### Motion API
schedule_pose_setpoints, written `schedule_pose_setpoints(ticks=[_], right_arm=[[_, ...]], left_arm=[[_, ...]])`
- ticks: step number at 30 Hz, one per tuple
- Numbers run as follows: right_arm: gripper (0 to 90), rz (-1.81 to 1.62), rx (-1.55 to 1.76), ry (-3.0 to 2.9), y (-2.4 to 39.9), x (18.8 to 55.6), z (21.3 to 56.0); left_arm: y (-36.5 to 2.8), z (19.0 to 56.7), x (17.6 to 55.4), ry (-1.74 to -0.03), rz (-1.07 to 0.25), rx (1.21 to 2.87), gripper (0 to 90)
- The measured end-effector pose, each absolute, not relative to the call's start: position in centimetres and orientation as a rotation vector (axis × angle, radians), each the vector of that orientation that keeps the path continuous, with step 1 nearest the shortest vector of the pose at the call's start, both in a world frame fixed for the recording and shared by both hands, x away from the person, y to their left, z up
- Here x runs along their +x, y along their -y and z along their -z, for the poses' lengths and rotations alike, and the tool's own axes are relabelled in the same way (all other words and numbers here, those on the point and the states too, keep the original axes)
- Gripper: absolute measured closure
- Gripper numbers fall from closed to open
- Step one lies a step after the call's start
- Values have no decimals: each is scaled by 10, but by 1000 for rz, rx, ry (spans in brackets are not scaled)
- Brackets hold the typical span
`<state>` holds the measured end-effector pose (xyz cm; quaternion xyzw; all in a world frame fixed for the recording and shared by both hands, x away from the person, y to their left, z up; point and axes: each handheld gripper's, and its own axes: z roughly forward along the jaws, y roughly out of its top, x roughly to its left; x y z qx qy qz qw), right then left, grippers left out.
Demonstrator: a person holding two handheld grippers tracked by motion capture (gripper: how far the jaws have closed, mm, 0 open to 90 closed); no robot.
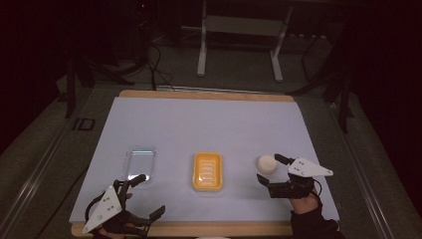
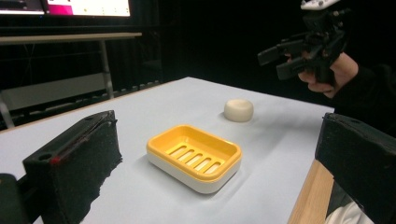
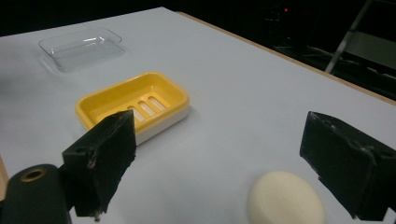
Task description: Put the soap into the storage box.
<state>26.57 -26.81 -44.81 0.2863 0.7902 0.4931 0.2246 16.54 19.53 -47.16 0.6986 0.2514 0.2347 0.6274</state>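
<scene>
The soap (image 1: 266,163) is lying flat on the surface (image 1: 209,119), a round puck with no long axis, right of the yellow soap dish (image 1: 207,171). The right claw (image 1: 271,169) is reaching level toward it, jaws spread and bracketing it without touching. The left claw (image 1: 148,195) is hovering spread near the clear lid (image 1: 140,162).

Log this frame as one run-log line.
right gripper: open, at soap | left gripper: open, idle | soap dish: empty | clear lid: on table
</scene>
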Motion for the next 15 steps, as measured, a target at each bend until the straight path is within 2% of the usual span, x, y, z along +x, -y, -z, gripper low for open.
schedule_pose_setpoints(ticks=[15], right_arm=[[105,-1390,776,-2224,268,272,450]], left_arm=[[-196,470,165,-568,-560,1604,1]])
